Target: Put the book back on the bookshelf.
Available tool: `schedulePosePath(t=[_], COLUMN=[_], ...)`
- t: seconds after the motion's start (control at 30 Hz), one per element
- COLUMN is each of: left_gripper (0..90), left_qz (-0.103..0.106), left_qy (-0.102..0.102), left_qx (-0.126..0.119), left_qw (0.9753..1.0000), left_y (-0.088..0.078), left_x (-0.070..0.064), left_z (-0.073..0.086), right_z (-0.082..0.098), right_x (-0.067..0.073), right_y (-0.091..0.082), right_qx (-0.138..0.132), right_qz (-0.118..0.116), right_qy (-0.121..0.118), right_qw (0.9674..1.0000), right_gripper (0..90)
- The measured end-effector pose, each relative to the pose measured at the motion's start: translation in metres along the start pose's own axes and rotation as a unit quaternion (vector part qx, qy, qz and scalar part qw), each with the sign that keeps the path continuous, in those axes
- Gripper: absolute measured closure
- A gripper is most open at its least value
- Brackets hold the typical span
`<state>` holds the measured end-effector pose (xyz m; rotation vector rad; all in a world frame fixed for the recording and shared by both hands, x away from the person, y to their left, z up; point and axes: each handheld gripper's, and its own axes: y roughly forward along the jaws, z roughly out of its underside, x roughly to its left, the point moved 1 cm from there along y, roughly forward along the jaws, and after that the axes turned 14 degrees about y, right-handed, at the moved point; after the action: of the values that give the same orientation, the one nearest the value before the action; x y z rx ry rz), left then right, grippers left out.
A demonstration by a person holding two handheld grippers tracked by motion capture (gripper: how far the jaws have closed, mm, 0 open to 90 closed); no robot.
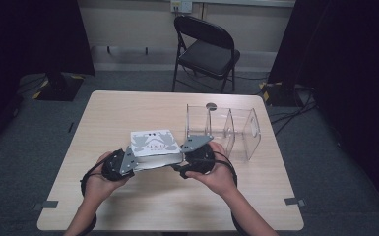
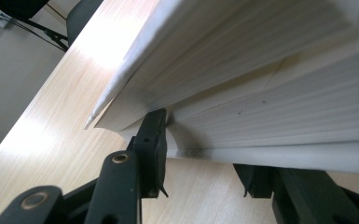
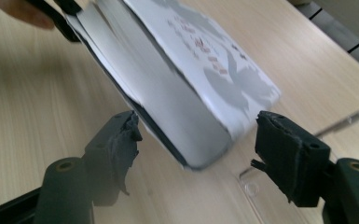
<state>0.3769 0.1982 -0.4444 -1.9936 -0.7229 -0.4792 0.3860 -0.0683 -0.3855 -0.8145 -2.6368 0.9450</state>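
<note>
- Dim room with dark curtains on both sides, grey carpet, and a black folding chair [image 1: 205, 49] parked behind a light wooden worktop [image 1: 128, 113].
- On the worktop's right half sits a clear acrylic organizer [image 1: 226, 129] with upright dividers, standing just beside the person's right hand.
- Main thing here is a white book [image 1: 152, 147] with a grey pattern and some small print on its cover. It's held up off the worktop near the front middle, between the two tools, cover tilted.
- Left tool [image 1: 120, 165] is at the book's left end. From the left gripper view its jaws are clamped on the book [image 2: 261, 93]: the left jaw pad presses into the page block and the other jaw sits under the bottom cover, so it's gripping a thick chunk of pages and cover. The pages fan apart a bit above that.
- Right tool [image 1: 193, 160] is at the book's right end. In the right gripper view the book's [image 3: 186, 93] rounded edge hangs between the two black jaws, but there's a clear gap on both sides, so the pads aren't pressing on it. It's let go; the left tool alone carries the book.
- That view is a bit blurry, so I can't read the cover text.
</note>
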Motion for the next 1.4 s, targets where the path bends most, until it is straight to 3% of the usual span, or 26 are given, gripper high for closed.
schedulePosePath(t=[0.4, 0.67, 0.83, 0.87, 1.07, 1.27, 1.4], left_gripper=[60.7, 60.8, 60.9, 60.9, 61.0, 61.4, 62.8], left_qz=[0.011, 0.027, 0.038, 0.045, 0.061, 0.067, 0.068], left_qy=[-0.007, -0.003, -0.021, -0.012, -0.022, -0.027, -0.027], left_qx=[0.012, 0.023, 0.015, 0.023, 0.022, 0.027, 0.032], left_qw=[0.9998, 0.9994, 0.9989, 0.9987, 0.9976, 0.9971, 0.9968], left_y=[-0.006, -0.009, -0.011, -0.013, -0.017, -0.019, -0.022], left_x=[0.008, 0.014, 0.017, 0.019, 0.024, 0.028, 0.030], left_z=[-0.003, -0.006, -0.007, -0.007, -0.008, -0.010, -0.012], right_z=[0.031, 0.060, 0.076, 0.078, 0.086, 0.098, 0.099], right_x=[-0.012, -0.020, -0.022, -0.023, -0.025, -0.024, -0.025], right_y=[0.005, 0.027, 0.037, 0.039, 0.046, 0.054, 0.056], right_qx=[0.017, 0.055, 0.070, 0.069, 0.071, 0.087, 0.077], right_qz=[-0.017, -0.017, -0.016, -0.017, -0.016, -0.009, -0.015], right_qy=[0.027, 0.057, 0.071, 0.069, 0.073, 0.080, 0.080], right_qw=[0.9994, 0.9967, 0.9949, 0.9951, 0.9946, 0.9930, 0.9936], right_gripper=[26.7, 26.1, 26.2, 26.2, 26.0, 24.7, 23.6])
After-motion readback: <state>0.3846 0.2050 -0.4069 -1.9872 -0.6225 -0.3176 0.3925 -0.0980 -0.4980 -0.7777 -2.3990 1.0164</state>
